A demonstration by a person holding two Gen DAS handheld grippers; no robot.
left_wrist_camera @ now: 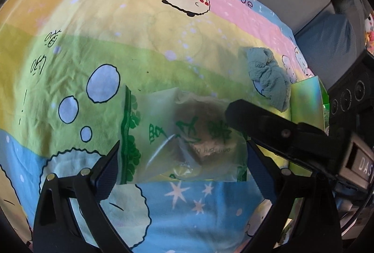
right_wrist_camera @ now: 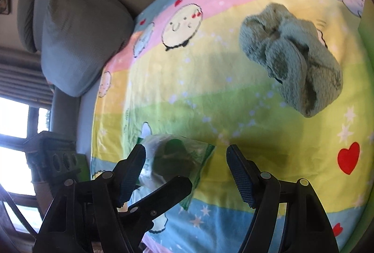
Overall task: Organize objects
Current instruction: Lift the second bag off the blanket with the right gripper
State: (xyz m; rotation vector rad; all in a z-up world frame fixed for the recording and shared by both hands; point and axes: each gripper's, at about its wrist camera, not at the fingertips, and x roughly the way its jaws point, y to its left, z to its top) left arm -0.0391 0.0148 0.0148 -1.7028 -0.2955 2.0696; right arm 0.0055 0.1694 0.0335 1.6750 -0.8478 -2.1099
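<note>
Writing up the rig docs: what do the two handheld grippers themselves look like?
Both match: the left gripper and right gripper have glossy black plastic frames with angular linkage arms, round silver pivot pins, and jaws faced with dark blue, finely textured pads. In the left wrist view the right unit's body carries a grey plate with white letters "DAS". No cables, hands or sleeves are clearly visible.

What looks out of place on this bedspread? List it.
A teal fuzzy cloth lies crumpled in a heap on the bedspread instead of folded. A frosted zip bag with green print lies flat nearby, holding a brownish lump. Nothing looks spilled or torn.
</note>
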